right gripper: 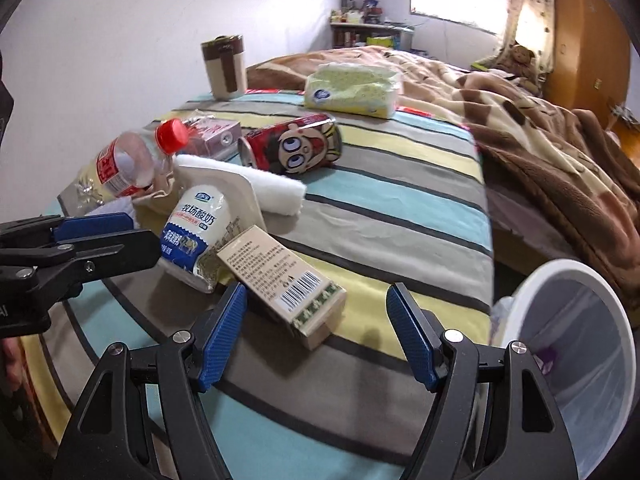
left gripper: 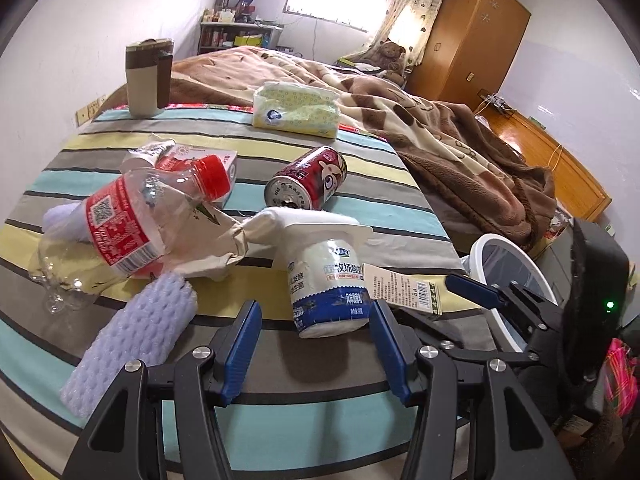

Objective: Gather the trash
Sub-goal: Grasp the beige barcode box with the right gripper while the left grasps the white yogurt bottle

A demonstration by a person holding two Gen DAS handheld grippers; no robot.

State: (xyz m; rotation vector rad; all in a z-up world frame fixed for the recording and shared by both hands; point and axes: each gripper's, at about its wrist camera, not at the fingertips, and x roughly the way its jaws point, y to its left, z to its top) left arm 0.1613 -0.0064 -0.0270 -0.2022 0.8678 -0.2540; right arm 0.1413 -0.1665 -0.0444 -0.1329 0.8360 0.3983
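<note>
Left gripper (left gripper: 316,346) gapes narrowly, empty, yogurt cup (left gripper: 326,292) at twelve o'clock; only the right view shows right gripper (right gripper: 320,334) wide, empty, before carton (right gripper: 286,286); bin (right gripper: 576,360) at three o'clock.

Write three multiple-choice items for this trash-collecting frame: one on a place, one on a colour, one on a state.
1. Where is the white plastic trash bin relative to the striped bedspread?
A. On the bedspread's middle
B. Off the bedspread's edge, on the right of both views
C. Behind the tissue pack

2. What colour is the cap of the crushed clear plastic bottle?
A. Red
B. Blue
C. Green

3. How does the red cartoon-printed drink can sit?
A. Upright
B. Inside the bin
C. On its side on the bedspread

Answers:
1 B: the bin's rim shows beyond the bedspread's right edge, beside the right gripper.
2 A: the screw cap is bright red.
3 C: its top end faces sideways while its printed side lies along the cloth.
</note>
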